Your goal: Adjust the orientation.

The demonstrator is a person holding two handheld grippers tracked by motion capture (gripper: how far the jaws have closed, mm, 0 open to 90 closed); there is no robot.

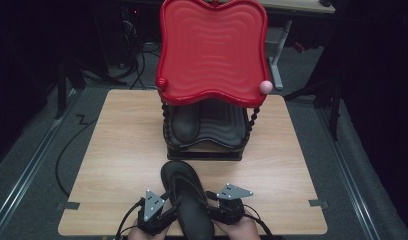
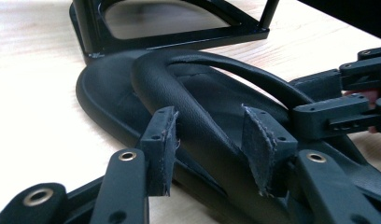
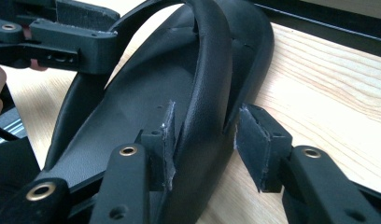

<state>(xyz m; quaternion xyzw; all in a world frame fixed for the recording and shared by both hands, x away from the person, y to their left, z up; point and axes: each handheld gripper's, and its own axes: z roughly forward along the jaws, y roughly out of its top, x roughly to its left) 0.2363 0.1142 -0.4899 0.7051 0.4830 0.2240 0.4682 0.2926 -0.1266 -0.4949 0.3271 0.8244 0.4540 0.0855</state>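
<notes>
A wooden table (image 1: 122, 150) stands on a grey floor. At its far middle stands a two-level rack (image 1: 207, 145): a red wavy tray (image 1: 212, 45) on top, carried on black beaded posts over a black lower shelf. One black sandal (image 1: 186, 124) lies on that lower shelf, on its left side.

A second black sandal (image 1: 184, 192) lies on the table near the front edge, just in front of the rack, toe pointing toward it. Both grippers sit at its heel end, one on each side.

The left gripper (image 2: 212, 149) has its jaws part open around the sandal's left strap (image 2: 179, 100), with the pads either side of it; the left gripper view does not settle whether they press on it. The right gripper (image 3: 202, 140) has its jaws part open around the right strap and the sole's edge; its left pad (image 3: 166, 140) is against the strap, while the right pad stands just off the sole.
</notes>
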